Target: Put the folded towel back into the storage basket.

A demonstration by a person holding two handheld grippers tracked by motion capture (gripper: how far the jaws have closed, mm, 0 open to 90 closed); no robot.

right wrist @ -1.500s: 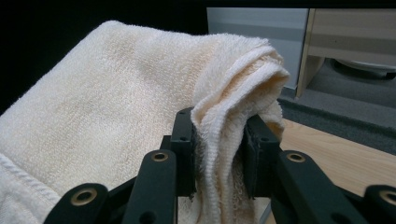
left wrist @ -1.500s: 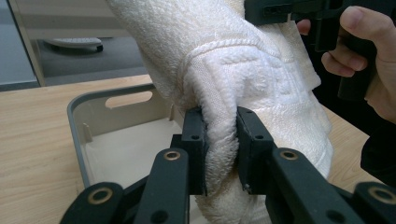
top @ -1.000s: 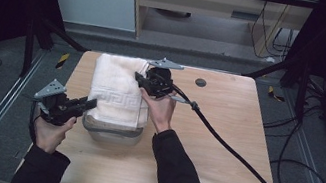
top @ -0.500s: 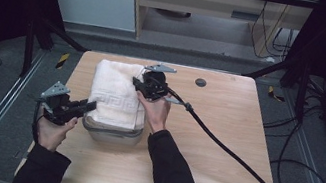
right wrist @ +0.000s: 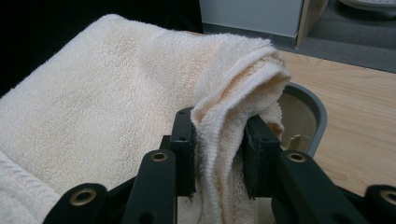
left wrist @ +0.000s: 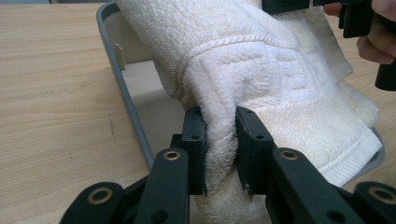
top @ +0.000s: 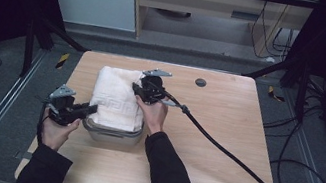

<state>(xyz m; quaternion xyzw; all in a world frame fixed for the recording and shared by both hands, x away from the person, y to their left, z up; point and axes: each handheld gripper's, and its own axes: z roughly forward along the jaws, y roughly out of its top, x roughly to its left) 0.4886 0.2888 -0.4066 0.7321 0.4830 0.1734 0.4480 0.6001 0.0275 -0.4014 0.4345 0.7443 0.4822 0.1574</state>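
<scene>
A folded white towel with an embossed key pattern lies over a grey plastic tub on the wooden table. My left gripper is shut on the towel's near left edge; in the left gripper view its pads pinch a thick fold of the towel just above the tub's rim. My right gripper is shut on the towel's far right corner; in the right gripper view the bunched corner of the towel sits between the jaws above the tub's rounded corner. The towel hides most of the tub's inside.
The wooden table has bare room to the right of the tub and in front of it. A small dark round grommet sits near the table's far edge. The right gripper's black cable trails across the table to the right.
Both grippers have sunk a little with the towel, which now lies lower over the tub. The right gripper has shifted slightly left and toward the person.
</scene>
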